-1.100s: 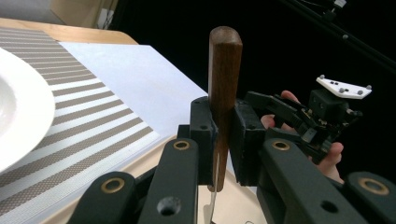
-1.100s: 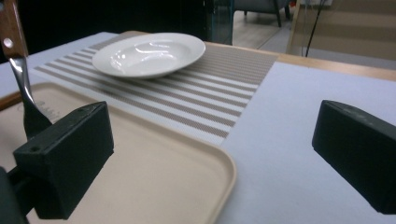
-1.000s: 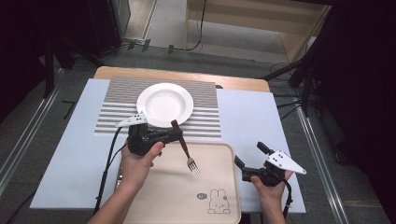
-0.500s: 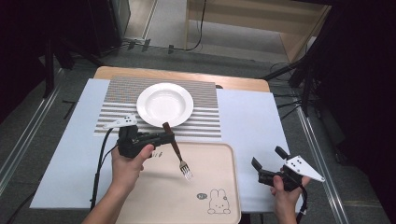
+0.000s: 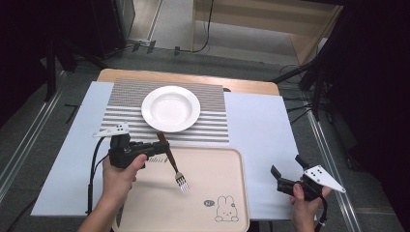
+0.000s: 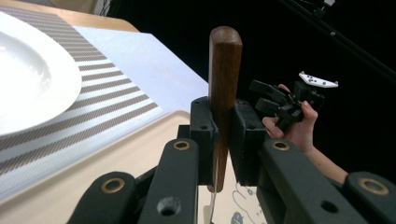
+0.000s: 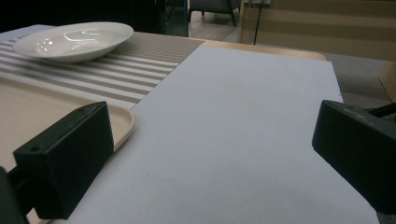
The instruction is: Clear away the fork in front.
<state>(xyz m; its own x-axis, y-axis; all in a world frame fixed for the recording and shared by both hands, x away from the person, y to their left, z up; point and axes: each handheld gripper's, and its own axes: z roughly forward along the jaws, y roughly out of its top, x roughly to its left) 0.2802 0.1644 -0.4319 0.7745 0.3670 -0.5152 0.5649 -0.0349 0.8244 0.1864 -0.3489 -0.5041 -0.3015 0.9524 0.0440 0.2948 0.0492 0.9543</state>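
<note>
A fork with a dark wooden handle [image 6: 224,84] stands clamped between the jaws of my left gripper [image 6: 223,135]. From above, the left gripper [image 5: 153,157] is shut on the fork [image 5: 173,166], whose tines hang over the beige tray [image 5: 212,166] and whose handle end points toward the white plate [image 5: 170,108]. My right gripper [image 5: 288,169] hovers off the tray's right edge, over the pale blue mat. Its jaws are wide apart with nothing between its pads [image 7: 70,158].
The plate [image 7: 74,39] rests on a striped placemat [image 5: 212,121] behind the tray [image 7: 119,119], which has a rabbit print at its near right. A pale blue mat [image 5: 261,125] covers the table. The right hand and its gripper [image 6: 280,100] appear beyond the fork.
The left gripper has carried the fork leftward and nearer to the person. The right gripper has drawn back to the right and nearer, away from the tray's edge.
</note>
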